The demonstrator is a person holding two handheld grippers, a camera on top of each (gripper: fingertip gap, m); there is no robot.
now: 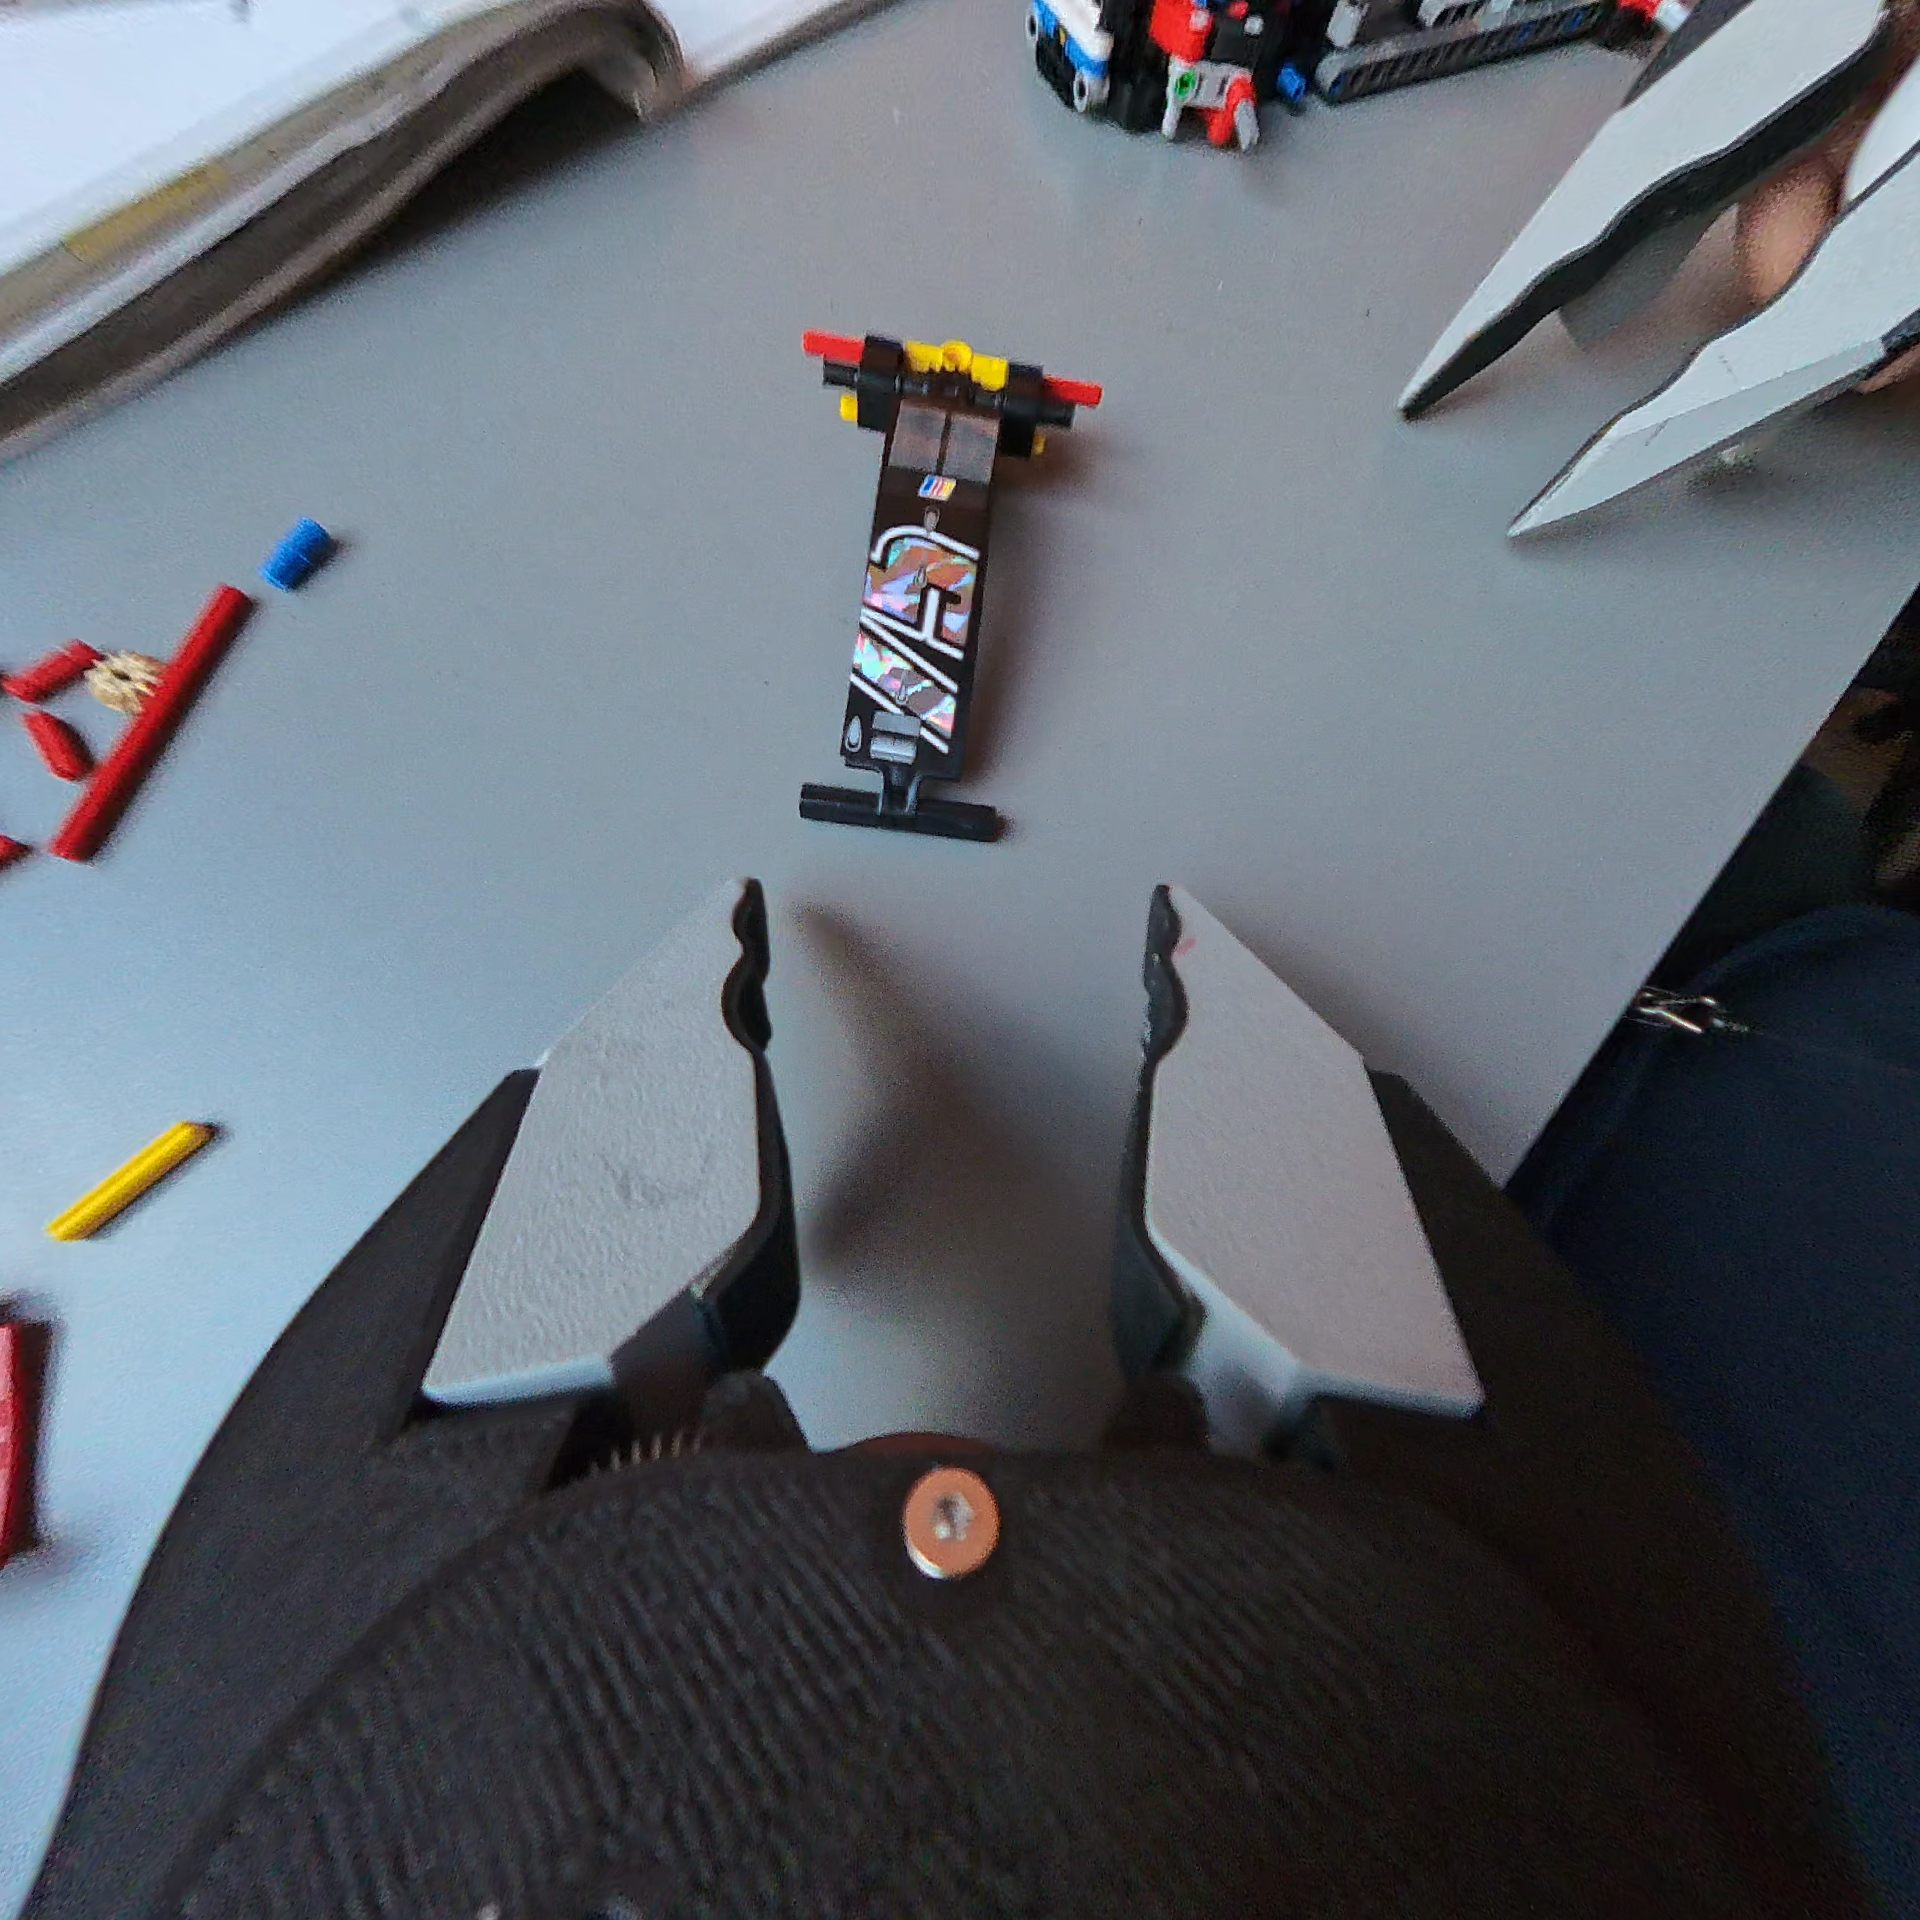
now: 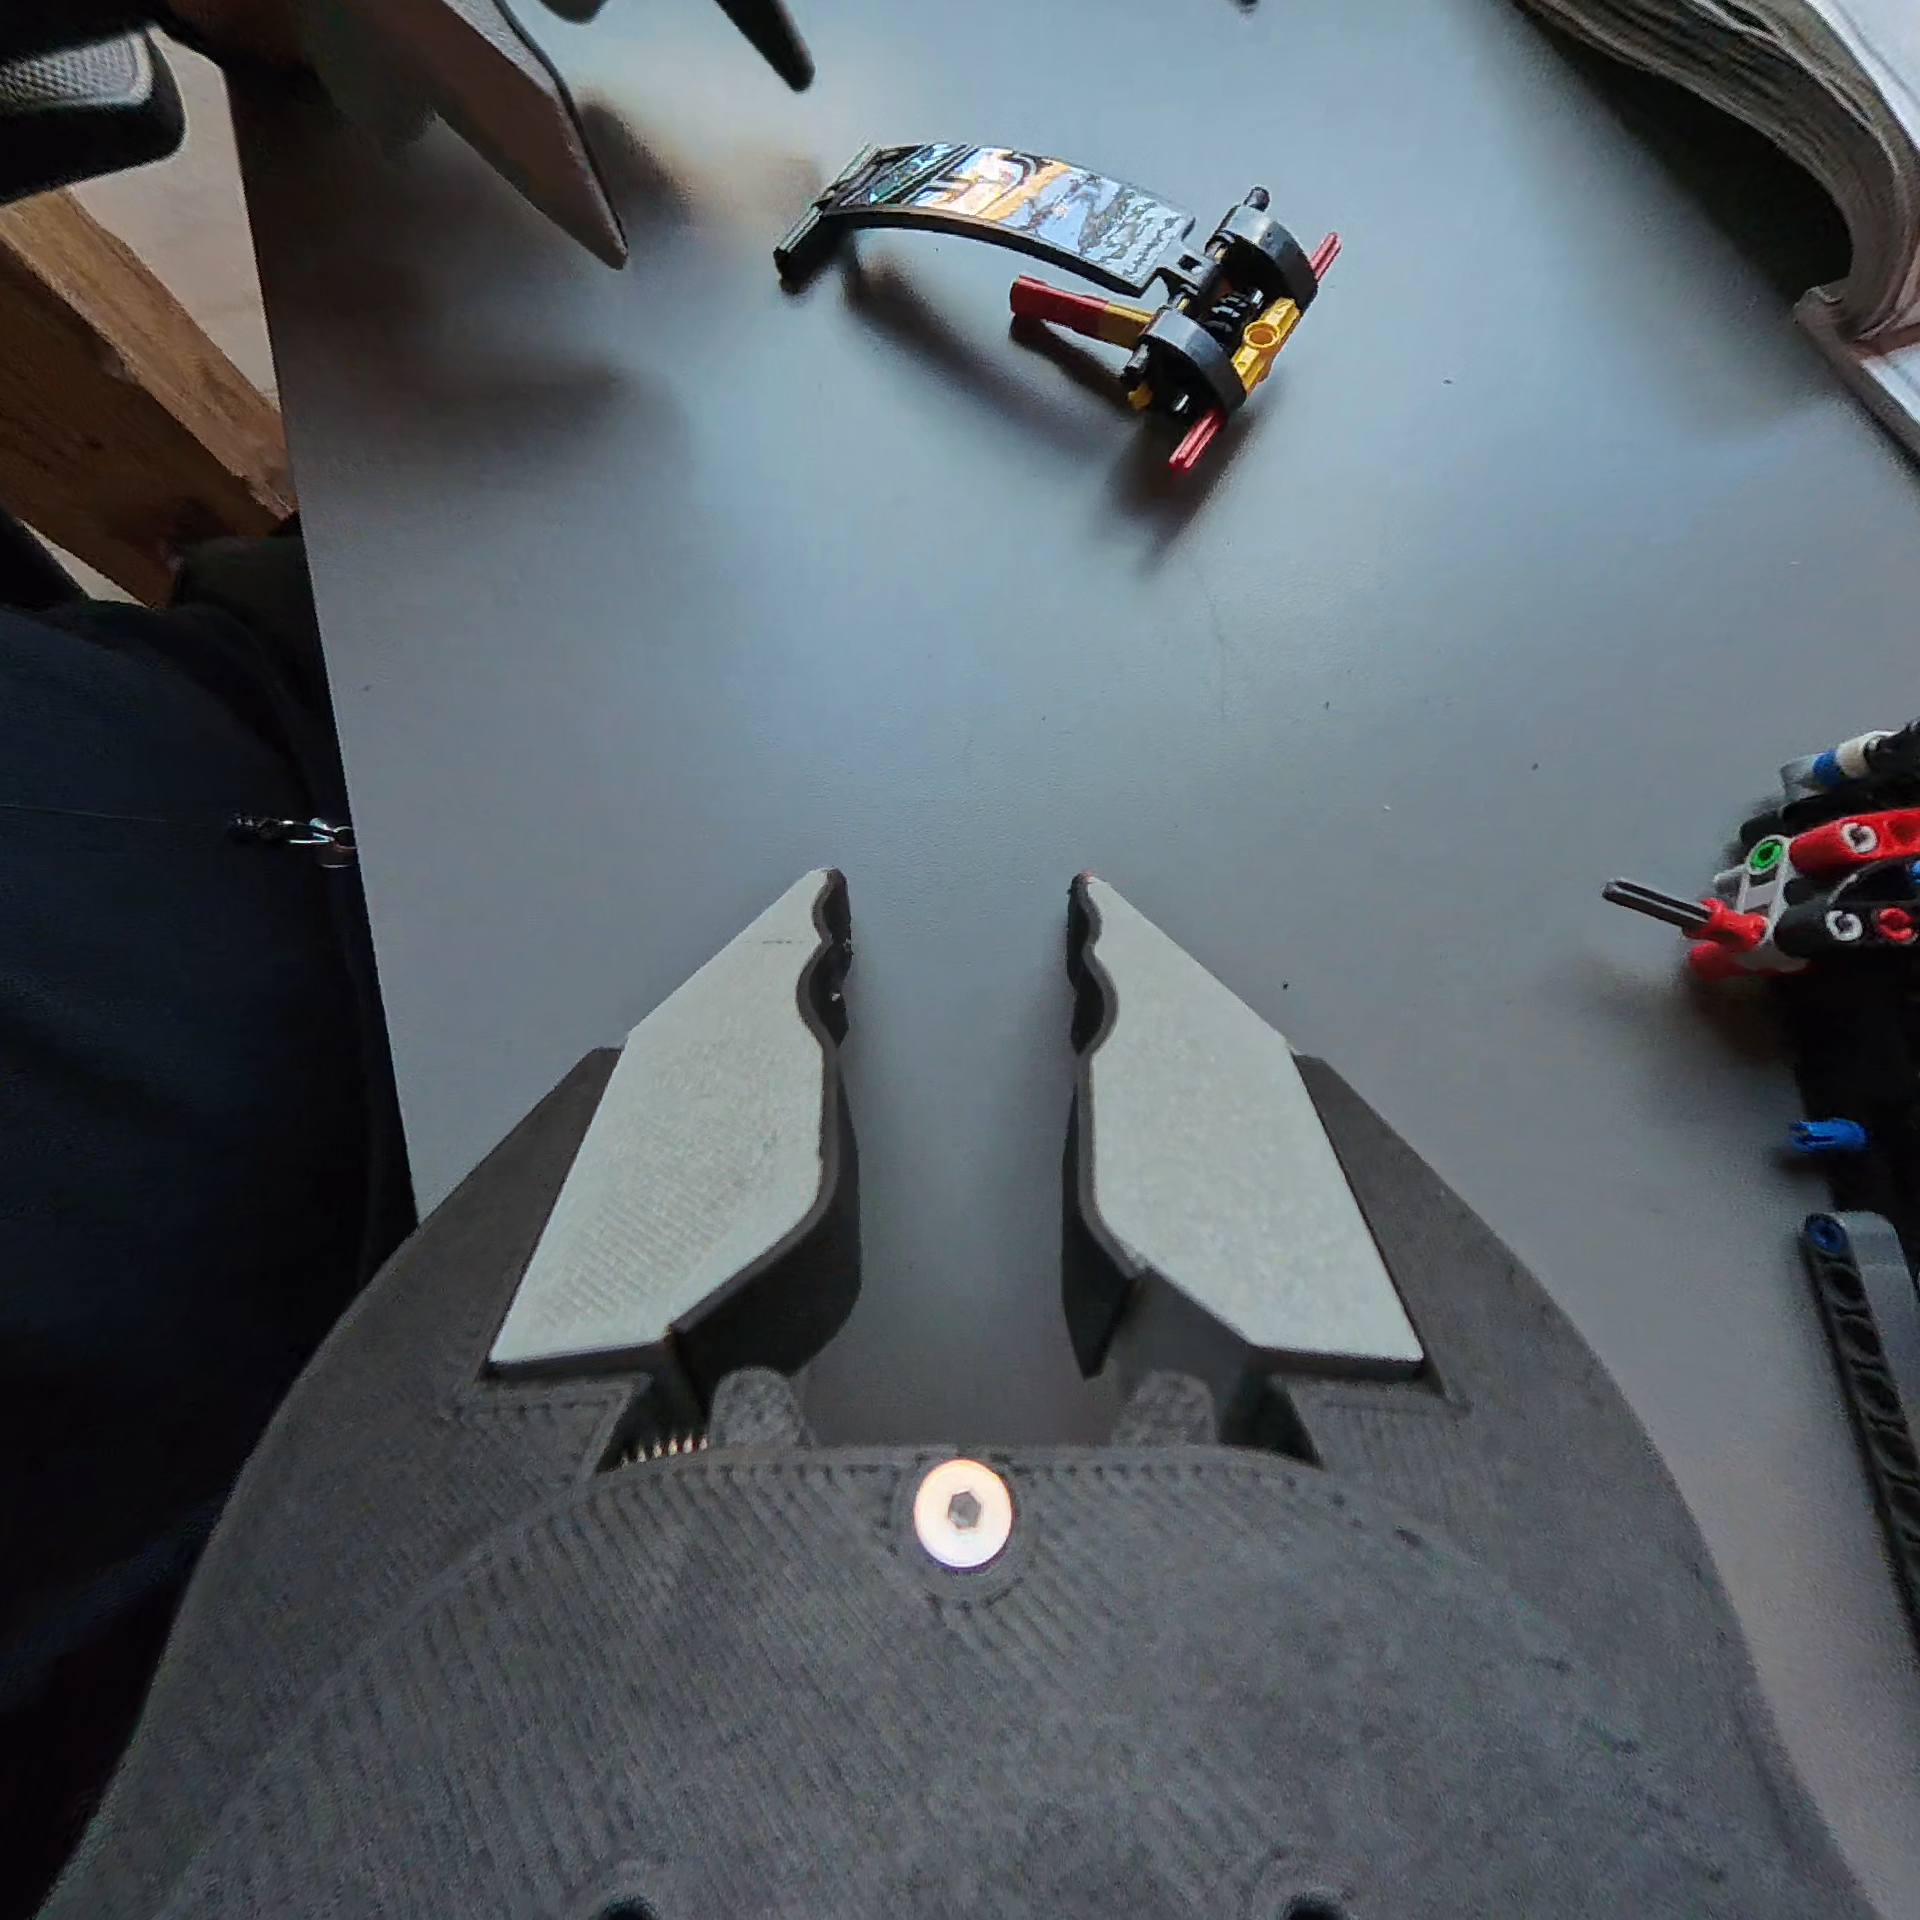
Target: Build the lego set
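A small brick assembly (image 1: 925,582) lies on the grey table (image 1: 1247,727): a long black curved panel with a shiny sticker, a black cross bar at its near end, and black, yellow and red parts at its far end. My left gripper (image 1: 956,894) is open and empty, just short of the cross bar. The assembly also shows in the right wrist view (image 2: 1049,249), far ahead. My right gripper (image 2: 956,883) is open and empty over bare table. It also shows in the left wrist view (image 1: 1455,468) at the upper right, apart from the assembly.
Loose red (image 1: 151,727), blue (image 1: 296,554) and yellow (image 1: 130,1181) pieces lie at the left. An open booklet (image 1: 260,135) lies at the far left. A larger brick model (image 1: 1226,62) stands at the back; it also shows at the right (image 2: 1808,894). The table edge (image 1: 1704,894) and a person's dark clothing are at the right.
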